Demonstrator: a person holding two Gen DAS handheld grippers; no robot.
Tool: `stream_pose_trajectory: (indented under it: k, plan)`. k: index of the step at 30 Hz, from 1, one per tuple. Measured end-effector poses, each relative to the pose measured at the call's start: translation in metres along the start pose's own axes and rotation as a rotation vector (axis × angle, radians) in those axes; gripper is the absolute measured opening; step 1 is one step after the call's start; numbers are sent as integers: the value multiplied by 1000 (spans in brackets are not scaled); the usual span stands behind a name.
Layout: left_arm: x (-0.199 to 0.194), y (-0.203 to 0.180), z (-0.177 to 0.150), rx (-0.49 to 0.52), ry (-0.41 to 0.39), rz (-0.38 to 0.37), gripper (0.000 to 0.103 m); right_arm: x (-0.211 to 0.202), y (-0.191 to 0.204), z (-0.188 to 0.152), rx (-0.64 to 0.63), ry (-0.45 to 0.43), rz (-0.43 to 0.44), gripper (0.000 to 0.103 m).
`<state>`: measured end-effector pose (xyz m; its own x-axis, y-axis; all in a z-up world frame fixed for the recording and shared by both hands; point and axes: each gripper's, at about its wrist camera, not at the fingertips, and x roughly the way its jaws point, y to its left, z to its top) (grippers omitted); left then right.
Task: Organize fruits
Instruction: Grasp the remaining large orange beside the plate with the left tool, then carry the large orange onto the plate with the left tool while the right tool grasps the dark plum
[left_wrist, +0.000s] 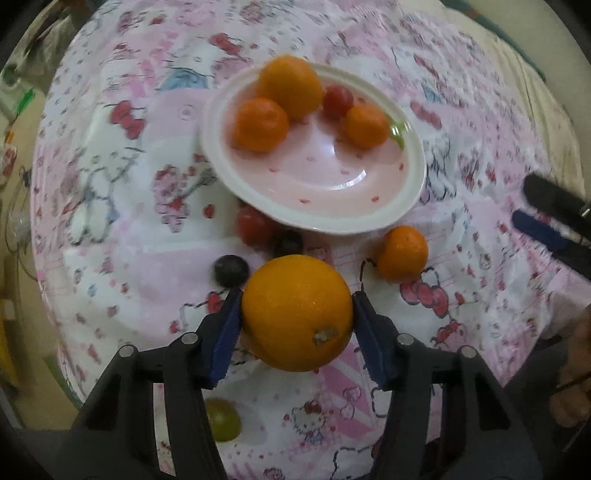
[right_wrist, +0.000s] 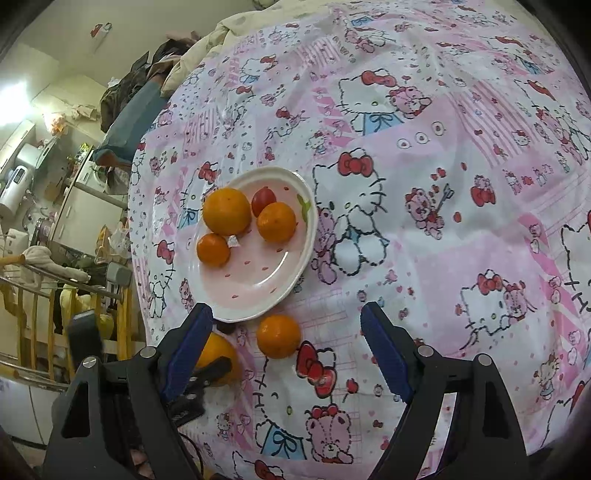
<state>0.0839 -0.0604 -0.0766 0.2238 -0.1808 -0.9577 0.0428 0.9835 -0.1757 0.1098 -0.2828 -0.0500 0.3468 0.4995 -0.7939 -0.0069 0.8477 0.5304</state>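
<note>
The large orange (left_wrist: 297, 312) is clamped between the blue pads of the left claw (left_wrist: 295, 314), just in front of the plate (left_wrist: 369, 218) on the patterned cloth (left_wrist: 110, 184). The right claw (right_wrist: 286, 334) is held wide apart and empty, a small orange (right_wrist: 277, 336) lying between its fingers, untouched.

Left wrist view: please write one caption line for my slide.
Left gripper closes its blue fingers on a large orange beside the pink plate already holding three oranges and a cherry tomato.
</note>
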Motion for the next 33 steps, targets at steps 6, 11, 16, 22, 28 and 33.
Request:
stream_pose_trajectory:
  k: [6,11,16,22,28,33]
  plan:
    - [-30,42,3,-111,-76,0,55,21,21,-3,-17,49,25,85]
    - [-47,84,4,-234,-134,38,54,52,49,-9,-32,138,97,73]
    - [-51,105,0,-303,-137,23,54,89,76,-21,-51,254,126,55]
    - [-59,114,-2,-313,-155,24,54,132,97,-34,-55,340,107,43]
    - [-60,123,-5,-323,-162,41,55,163,100,-36,-61,366,35,37]
    - [-56,126,-6,-328,-151,45,55,171,113,-37,-127,360,4,36]
